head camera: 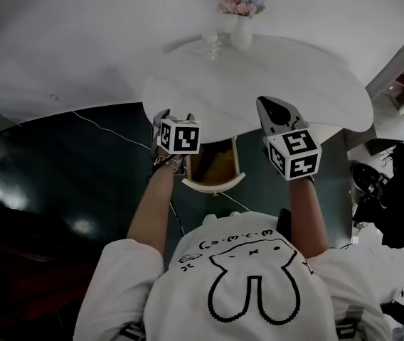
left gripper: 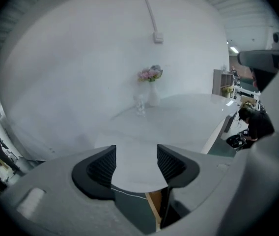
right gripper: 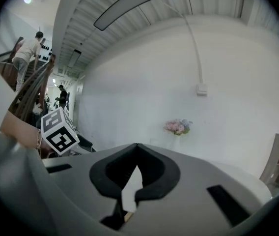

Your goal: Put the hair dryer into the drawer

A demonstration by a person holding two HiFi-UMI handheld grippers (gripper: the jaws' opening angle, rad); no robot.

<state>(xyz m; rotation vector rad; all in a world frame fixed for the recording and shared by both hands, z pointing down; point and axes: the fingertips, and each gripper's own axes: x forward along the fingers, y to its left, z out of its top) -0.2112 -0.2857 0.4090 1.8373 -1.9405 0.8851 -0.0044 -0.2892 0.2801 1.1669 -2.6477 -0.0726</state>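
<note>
the left gripper (left gripper: 137,162) hovers over the near edge of the round white table (head camera: 259,77), jaws apart with nothing between them. the right gripper (right gripper: 137,146) has its jaw tips pressed together, empty. the wood-lined drawer with a white front (head camera: 215,168) stands pulled out below the table edge, between both grippers.

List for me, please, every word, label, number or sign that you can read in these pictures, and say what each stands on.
No readable word, brand or number shows in any view.
Left marker cube: black-and-white square code patterns, not letters.
Right marker cube: the same kind of pattern.
Shirt: a drawn rabbit outline with a row of small marks above it, too blurred to read as text.
</note>
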